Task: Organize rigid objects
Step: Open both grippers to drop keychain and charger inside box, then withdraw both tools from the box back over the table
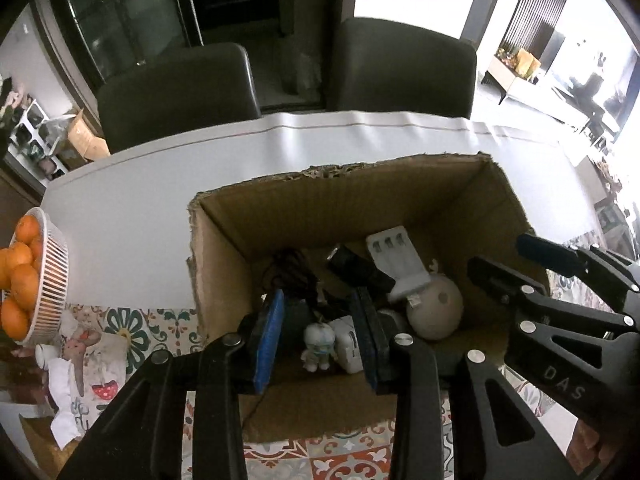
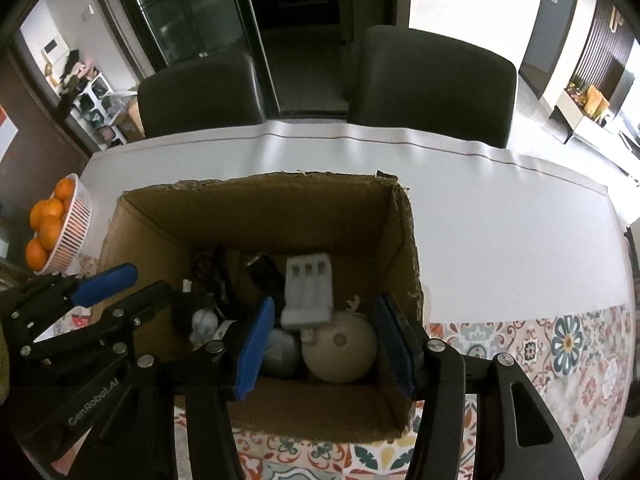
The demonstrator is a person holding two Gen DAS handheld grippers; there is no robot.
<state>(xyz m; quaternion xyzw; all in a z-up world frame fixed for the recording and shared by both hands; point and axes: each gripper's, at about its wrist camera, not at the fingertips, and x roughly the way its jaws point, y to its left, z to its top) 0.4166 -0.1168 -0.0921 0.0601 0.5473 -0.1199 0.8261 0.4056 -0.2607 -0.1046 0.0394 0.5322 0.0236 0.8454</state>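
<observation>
- We see the cardboard box (image 1: 240,216) holding a beige ball figure (image 1: 436,308), a white battery charger (image 1: 394,256) and a small white figurine (image 1: 318,342) (all loose).
- Above the box, the left gripper (image 1: 320,340) and right gripper (image 2: 324,344) both stand open, gripping nothing.

An open cardboard box (image 1: 224,240) is set on the table (image 1: 132,200), near its front edge, and serves as landmark. Inside it, a battery charger (image 1: 396,256) is leaned over a round ball-shaped figure (image 1: 436,308) at the right; a small astronaut figurine (image 1: 318,344) is placed left of that ball, with a tangle of cable (image 1: 290,268) behind it. Left of the box, a basket (image 1: 54,280) filled with oranges (image 1: 20,280) is found at the table's edge. Behind the box, beyond the table, two chairs (image 2: 432,84) are stood side by side. Above the box, the left gripper (image 1: 320,340) and the right gripper (image 2: 326,344) are held side by side.
</observation>
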